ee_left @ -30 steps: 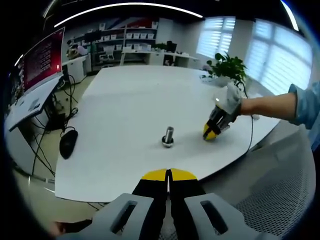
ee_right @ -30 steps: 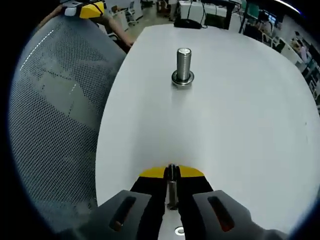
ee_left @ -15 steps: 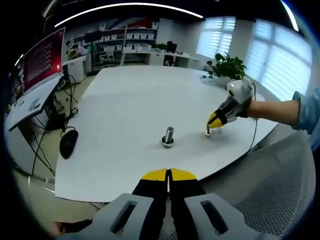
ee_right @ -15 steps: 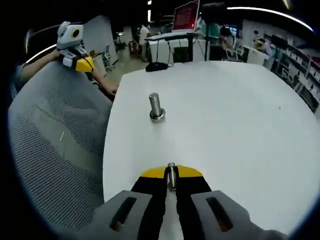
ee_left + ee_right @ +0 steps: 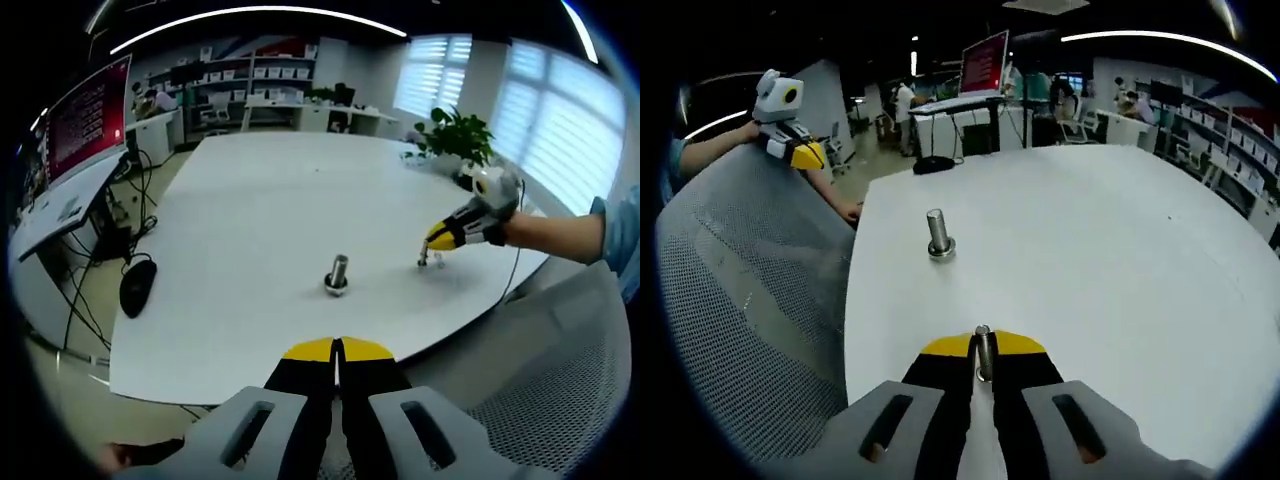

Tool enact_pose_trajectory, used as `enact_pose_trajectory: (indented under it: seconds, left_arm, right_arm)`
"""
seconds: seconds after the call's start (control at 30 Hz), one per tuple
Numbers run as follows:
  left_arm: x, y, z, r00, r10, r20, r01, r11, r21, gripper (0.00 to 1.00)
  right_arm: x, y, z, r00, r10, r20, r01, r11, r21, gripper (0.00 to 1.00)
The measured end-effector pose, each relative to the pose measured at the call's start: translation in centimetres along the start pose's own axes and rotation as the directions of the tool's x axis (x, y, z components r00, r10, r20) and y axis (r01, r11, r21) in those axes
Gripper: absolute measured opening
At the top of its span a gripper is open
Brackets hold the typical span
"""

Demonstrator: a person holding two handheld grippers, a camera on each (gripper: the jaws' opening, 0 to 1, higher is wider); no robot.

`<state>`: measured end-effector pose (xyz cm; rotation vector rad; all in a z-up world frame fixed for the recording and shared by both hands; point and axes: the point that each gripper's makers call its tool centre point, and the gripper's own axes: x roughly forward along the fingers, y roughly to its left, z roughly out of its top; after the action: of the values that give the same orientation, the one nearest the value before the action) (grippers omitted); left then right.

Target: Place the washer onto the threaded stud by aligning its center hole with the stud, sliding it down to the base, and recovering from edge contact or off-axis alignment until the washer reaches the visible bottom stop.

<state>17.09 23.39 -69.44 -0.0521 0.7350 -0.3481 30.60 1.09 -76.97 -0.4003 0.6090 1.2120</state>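
A: Stud (image 5: 338,274) upright mid-table, ring at its base – also seen at (image 5: 938,236). Table (image 5: 250,200) white, bare around it.

B: Washer?

A: Pinched on edge in the right gripper (image 5: 983,352), jaws closed on it; washer (image 5: 983,352) sticks up between the yellow tips. In the left gripper view that gripper (image 5: 428,256) hangs just above the table, right of the stud, well apart from it, washer (image 5: 423,262) at its tip.

B: Left gripper?

A: Left gripper (image 5: 338,350) has jaws together, nothing in them, back off the table edge; seen from the other side at (image 5: 800,150), over a mesh chair back (image 5: 750,300).

B: Clutter?

A: Mouse (image 5: 136,284) and cables on the floor to the left, plant (image 5: 460,132) at far edge, monitor (image 5: 85,120) on a side desk – nothing between washer and stud
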Motion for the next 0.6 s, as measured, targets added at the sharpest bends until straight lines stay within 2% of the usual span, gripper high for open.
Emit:
enact_pose_trajectory:
  seconds: [0.13, 0.23, 0.3, 0.4, 0.43, 0.53, 0.6]
  left_arm:
    - [0.0, 0.0, 0.0, 1.0, 0.001, -0.001, -0.001, 1.0, -0.001, 0.0]
    - [0.0, 0.0, 0.0, 1.0, 0.001, 0.0, -0.001, 1.0, -0.001, 0.0]
    - [0.0, 0.0, 0.0, 1.0, -0.001, 0.0, 0.001, 1.0, 0.0, 0.0]
    - [0.0, 0.0, 0.0, 1.0, -0.002, 0.002, 0.002, 1.0, 0.002, 0.0]
    - [0.0, 0.0, 0.1, 1.0, -0.003, 0.002, 0.003, 1.0, 0.003, 0.0]
    - [0.0, 0.0, 0.1, 1.0, -0.003, 0.003, 0.003, 1.0, 0.002, 0.0]
    - [0.0, 0.0, 0.1, 1.0, -0.004, 0.003, 0.004, 1.0, 0.002, 0.0]
  right_arm:
    - [0.3, 0.2, -0.3, 0.999, -0.006, 0.032, 0.005, 0.999, 0.034, 0.07]
    - [0.4, 0.1, -0.5, 0.994, -0.023, 0.102, 0.013, 0.994, 0.104, 0.07]
    - [0.3, 0.0, -0.7, 0.989, -0.031, 0.146, 0.014, 0.992, 0.122, 0.07]
    - [0.0, 0.2, -1.7, 0.99, -0.05, 0.132, 0.048, 0.999, 0.016, 0.07]
    - [-0.2, 0.2, -1.6, 0.986, -0.064, 0.152, 0.066, 0.998, -0.005, 0.07]
    - [-0.6, 0.8, -1.7, 0.985, -0.051, 0.165, 0.051, 0.999, 0.007, 0.08]
    - [-0.7, 0.9, -1.9, 0.988, -0.045, 0.147, 0.045, 0.999, 0.005, 0.1]
